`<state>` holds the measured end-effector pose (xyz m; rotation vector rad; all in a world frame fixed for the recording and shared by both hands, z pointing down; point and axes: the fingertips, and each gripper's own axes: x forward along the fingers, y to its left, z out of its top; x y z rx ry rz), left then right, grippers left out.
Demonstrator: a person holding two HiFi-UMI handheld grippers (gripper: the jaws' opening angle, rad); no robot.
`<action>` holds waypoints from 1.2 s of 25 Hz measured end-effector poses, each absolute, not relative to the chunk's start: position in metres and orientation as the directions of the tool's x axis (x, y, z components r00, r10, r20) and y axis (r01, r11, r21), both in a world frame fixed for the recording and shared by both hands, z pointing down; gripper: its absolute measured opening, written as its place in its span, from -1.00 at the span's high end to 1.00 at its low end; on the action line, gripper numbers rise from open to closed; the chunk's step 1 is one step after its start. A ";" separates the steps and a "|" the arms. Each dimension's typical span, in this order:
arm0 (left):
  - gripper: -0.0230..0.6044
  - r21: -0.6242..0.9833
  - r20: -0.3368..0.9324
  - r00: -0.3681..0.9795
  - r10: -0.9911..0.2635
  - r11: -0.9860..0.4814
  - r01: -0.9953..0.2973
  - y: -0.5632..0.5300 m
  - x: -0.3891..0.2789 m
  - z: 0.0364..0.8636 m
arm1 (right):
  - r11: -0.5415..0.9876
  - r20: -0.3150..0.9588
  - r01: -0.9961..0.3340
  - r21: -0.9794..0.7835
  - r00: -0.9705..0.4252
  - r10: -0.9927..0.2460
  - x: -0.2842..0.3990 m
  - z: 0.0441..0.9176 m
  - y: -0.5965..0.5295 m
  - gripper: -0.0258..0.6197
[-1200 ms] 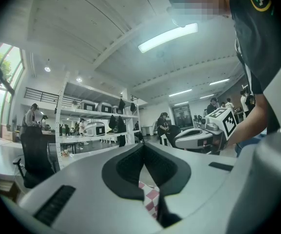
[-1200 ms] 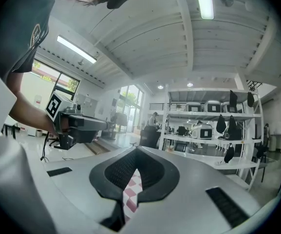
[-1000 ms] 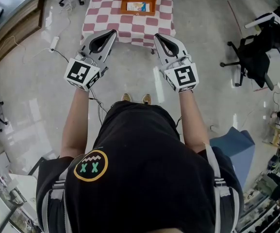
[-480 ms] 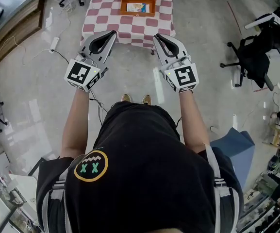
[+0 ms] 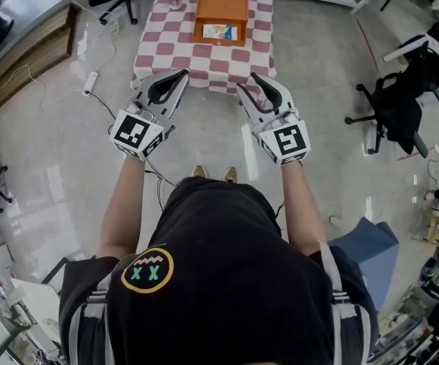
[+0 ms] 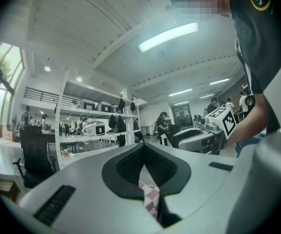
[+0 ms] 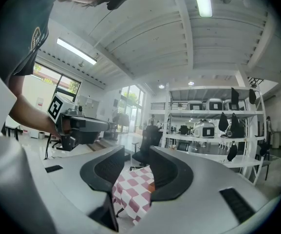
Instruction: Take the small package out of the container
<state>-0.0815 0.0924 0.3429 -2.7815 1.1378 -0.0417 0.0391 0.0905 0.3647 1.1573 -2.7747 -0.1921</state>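
An orange container [image 5: 221, 10] sits on a table with a red and white checked cloth [image 5: 173, 42] at the top of the head view. A small light package [image 5: 219, 31] lies inside it. Both grippers hang over the floor, short of the table's near edge. My left gripper [image 5: 181, 74] [image 6: 143, 147] is shut with nothing in it. My right gripper [image 5: 250, 84] [image 7: 136, 155] has its jaws opening, a narrow gap between them and nothing in it. Between the right jaws I see the cloth [image 7: 130, 189] and a sliver of the orange container [image 7: 151, 185].
A small metal object [image 5: 175, 4] lies on the table's far left. A black office chair [image 5: 398, 90] stands at the right, and a blue bin [image 5: 367, 238] lower right. A wooden bench [image 5: 29, 52] and floor cables [image 5: 90, 78] lie at the left.
The table now sits a little lower in the head view, nearer the grippers. The right gripper's jaws have parted from shut. The left gripper stays shut.
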 end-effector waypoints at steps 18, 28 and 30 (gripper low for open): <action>0.87 -0.139 -0.019 0.714 -0.700 -0.706 -0.695 0.087 -0.079 0.343 | 0.761 0.119 -0.635 0.129 -0.752 -0.648 0.028 0.378 0.089 -0.84; 0.87 -0.146 -0.017 0.713 -0.701 -0.704 -0.695 0.086 -0.075 0.342 | 0.765 0.133 -0.630 0.138 -0.753 -0.644 0.029 0.383 0.089 -0.92; 0.87 -0.148 -0.018 0.713 -0.701 -0.703 -0.695 0.087 -0.072 0.341 | 0.764 0.130 -0.630 0.141 -0.753 -0.645 0.032 0.383 0.089 -0.92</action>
